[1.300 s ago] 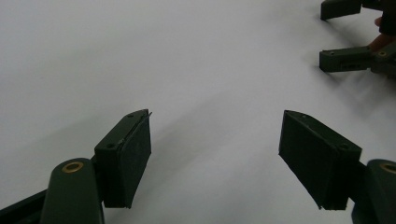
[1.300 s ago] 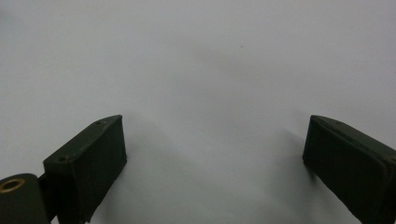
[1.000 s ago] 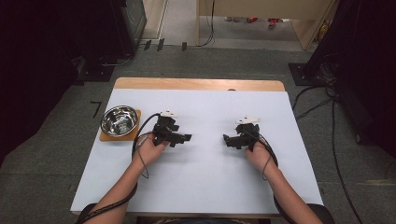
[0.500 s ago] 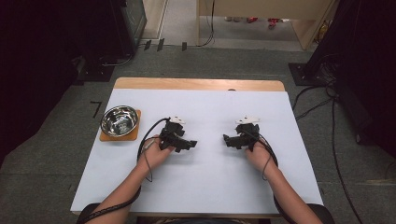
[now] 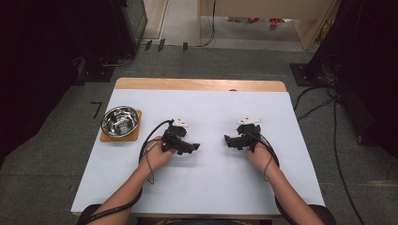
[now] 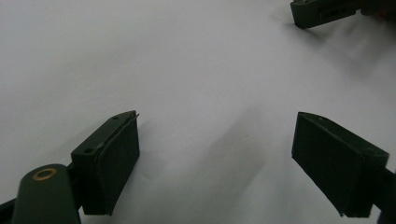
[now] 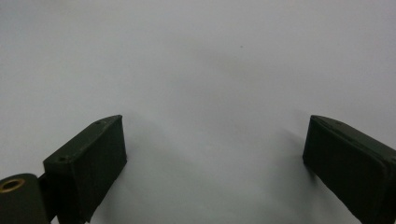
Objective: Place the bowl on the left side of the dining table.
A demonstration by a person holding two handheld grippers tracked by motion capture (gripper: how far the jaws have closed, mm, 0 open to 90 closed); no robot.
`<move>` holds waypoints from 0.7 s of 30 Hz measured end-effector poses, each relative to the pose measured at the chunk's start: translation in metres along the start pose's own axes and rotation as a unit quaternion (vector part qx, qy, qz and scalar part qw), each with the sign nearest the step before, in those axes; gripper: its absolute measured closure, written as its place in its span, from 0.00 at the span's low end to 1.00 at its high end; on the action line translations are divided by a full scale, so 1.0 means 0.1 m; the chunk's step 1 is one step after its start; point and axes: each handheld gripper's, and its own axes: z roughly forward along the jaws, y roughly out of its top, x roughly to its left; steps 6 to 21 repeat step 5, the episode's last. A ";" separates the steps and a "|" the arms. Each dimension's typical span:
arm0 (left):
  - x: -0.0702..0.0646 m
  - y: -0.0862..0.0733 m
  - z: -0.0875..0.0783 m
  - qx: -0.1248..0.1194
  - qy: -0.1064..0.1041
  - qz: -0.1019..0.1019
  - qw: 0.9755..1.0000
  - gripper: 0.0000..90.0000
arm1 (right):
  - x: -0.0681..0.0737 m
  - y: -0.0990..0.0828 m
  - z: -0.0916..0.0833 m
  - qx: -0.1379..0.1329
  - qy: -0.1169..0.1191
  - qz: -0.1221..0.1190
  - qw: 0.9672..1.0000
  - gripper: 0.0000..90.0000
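My left gripper [image 5: 192, 147] rests low over the white table [image 5: 206, 187], left of the middle, and points right. In the left gripper view its jaws stand wide apart [image 6: 215, 140] with bare table between them; they have just been opening. The right gripper [image 5: 228, 140] sits opposite, right of the middle, and points left at the other one. Its jaws are open too [image 7: 215, 140], with nothing between them. One jaw of the right gripper [image 6: 327, 11] shows at the top right of the left gripper view.
A shiny steel bowl [image 5: 120, 121] stands on an orange mat [image 5: 105, 137] at the table's left edge. A wooden strip [image 5: 197, 84] runs along the far edge. Cables [image 5: 319, 101] lie on the floor to the right, and dark equipment stands on both sides.
The left gripper has shifted a little to the right, toward the middle of the table. The right gripper has stayed where it was.
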 end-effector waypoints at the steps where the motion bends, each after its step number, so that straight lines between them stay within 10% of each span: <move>1: -0.01 0.00 0.00 -0.001 0.001 0.002 1.000 0.16 | 0.00 0.00 0.00 0.000 0.000 0.000 1.000 0.06; 21: 0.00 -0.01 0.00 0.001 0.001 0.011 1.000 0.16 | 0.00 0.00 0.00 0.000 0.000 0.000 1.000 0.06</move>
